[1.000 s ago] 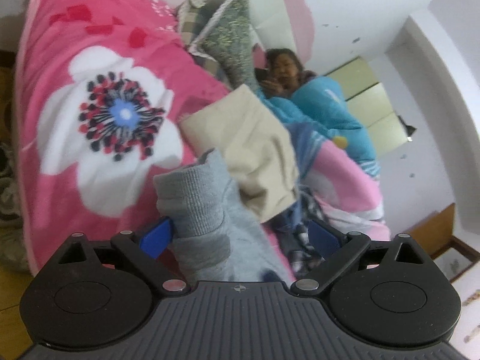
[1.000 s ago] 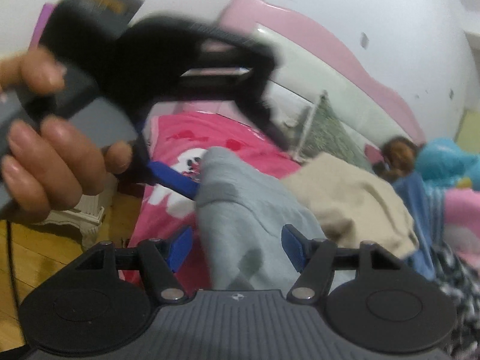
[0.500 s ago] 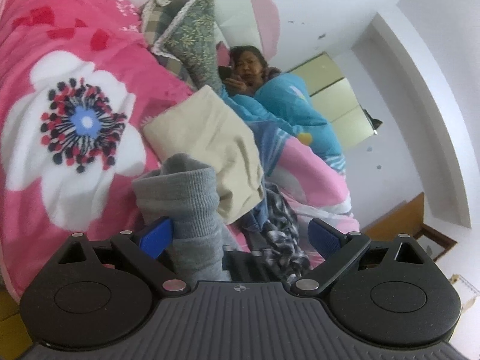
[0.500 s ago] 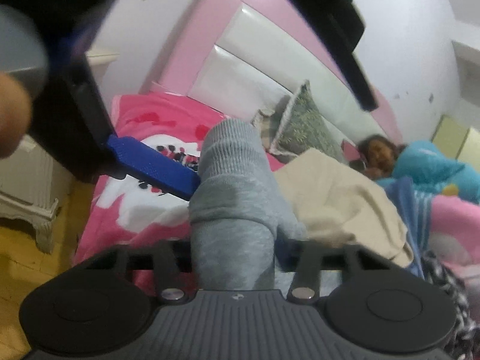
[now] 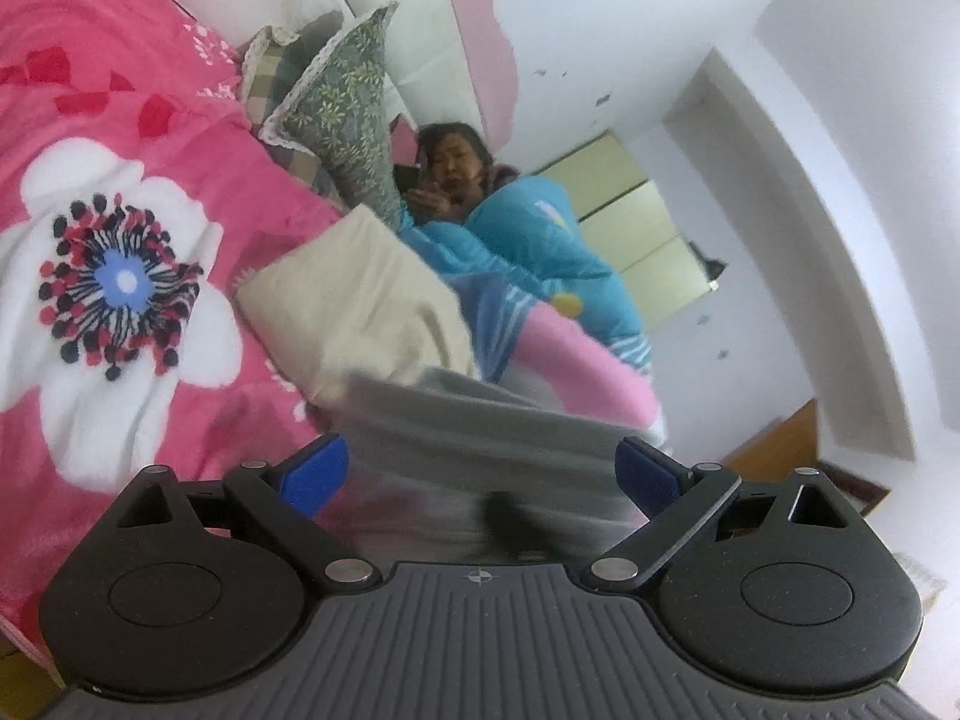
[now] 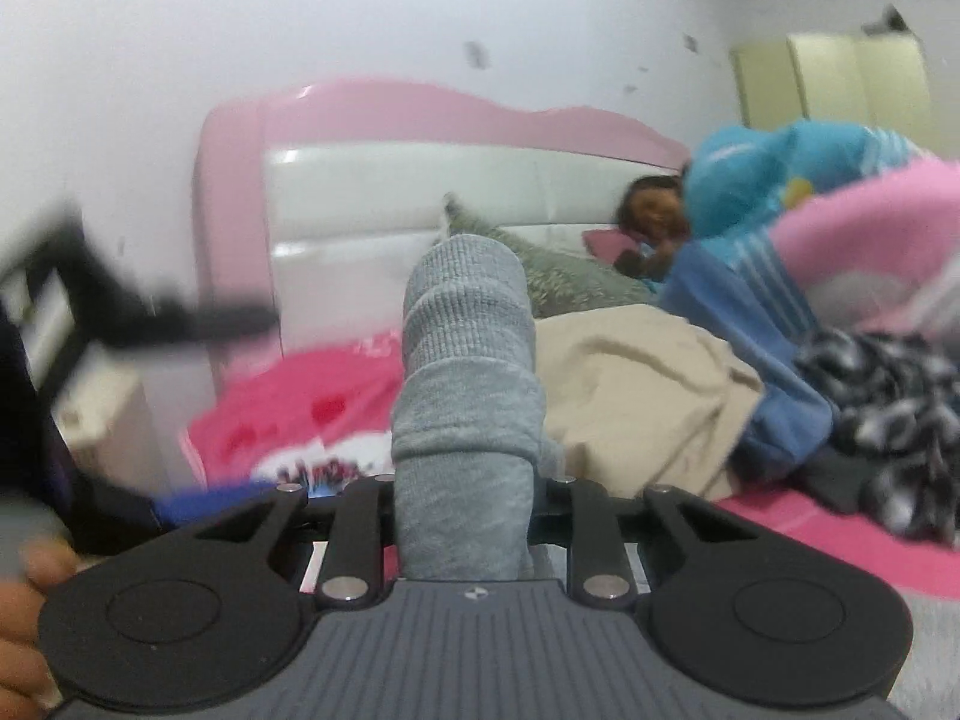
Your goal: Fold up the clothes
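The grey knit garment [image 6: 465, 396] stands up bunched between the fingers of my right claw [image 6: 465, 489], its ribbed cuff end rising above the jaws. Those jaws are closing, and the frames show the cloth pinched tight between them, so I read it as clenched on the garment. In the left wrist view the same grey garment [image 5: 480, 438] stretches blurred across the gap of my left claw [image 5: 483, 468]. That claw is released: its blue fingertips [image 5: 315, 471] stand wide apart, and the cloth lies between them without being pressed.

Just behind the garment lies a beige cloth [image 6: 636, 384], crumpled on the bed [image 5: 198, 192], which wears a pink blanket with a big white flower [image 5: 120, 276]. To the right of the beige cloth sits a heap of more clothes: a blue piece [image 6: 756, 354] and a black-and-white patterned one [image 6: 888, 402]. A green patterned pillow [image 5: 351, 114] stands on end against the pink and white headboard [image 6: 384, 180]. Beyond it a person [image 5: 450, 174] lies under a bright blue quilt [image 5: 540, 240].

At the left edge of the right wrist view I see a hand [image 6: 30, 630] on the left claw's blurred black body.
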`<state>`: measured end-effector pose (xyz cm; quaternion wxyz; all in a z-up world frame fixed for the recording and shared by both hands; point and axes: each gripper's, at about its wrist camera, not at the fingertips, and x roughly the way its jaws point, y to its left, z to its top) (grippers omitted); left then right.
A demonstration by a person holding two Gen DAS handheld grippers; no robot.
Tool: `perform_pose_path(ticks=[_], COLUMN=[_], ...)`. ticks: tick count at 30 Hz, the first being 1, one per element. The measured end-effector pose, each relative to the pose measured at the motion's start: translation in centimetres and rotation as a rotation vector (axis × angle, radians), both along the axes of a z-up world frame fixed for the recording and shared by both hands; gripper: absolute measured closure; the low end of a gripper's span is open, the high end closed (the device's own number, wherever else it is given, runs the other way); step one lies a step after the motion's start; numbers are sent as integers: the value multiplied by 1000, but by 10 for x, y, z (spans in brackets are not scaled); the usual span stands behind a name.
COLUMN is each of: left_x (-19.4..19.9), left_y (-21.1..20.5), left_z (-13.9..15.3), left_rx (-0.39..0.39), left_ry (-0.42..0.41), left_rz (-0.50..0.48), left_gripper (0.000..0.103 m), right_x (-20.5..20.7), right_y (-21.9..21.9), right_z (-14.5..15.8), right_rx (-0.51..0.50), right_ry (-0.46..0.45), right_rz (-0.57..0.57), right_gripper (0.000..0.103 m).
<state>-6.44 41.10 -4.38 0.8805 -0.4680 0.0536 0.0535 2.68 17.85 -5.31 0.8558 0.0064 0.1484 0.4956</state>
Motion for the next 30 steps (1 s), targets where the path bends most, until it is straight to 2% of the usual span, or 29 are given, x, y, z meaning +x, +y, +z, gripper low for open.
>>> perform_pose_path(ticks=[3,7,14,18,25,30], left_x=[11,25,46,61,106,144], left_y=[-9,-19,-66,-98,-166,-228], left_z=[-4,-8,-3,-3,-2,-4], left_rx=[35,21,110,168,292,416], left_ry=[66,85,118,143,226,293], left_rz=[8,-28,-152,-231,-391,-502], left_gripper=[8,10,11,12,12,12], right_x=[12,25,54,74,128,149], right_y=[-24,-49,-93,-135,-256,-362], right_z=[5,10,22,32,40,23], right_rx=[70,146,263,326,437,436], right_ry=[79,145,189,183,165,104], right_rz=[-10,-41,-129,-208,-429,-652], right_gripper=[78,78,79,79,79,79])
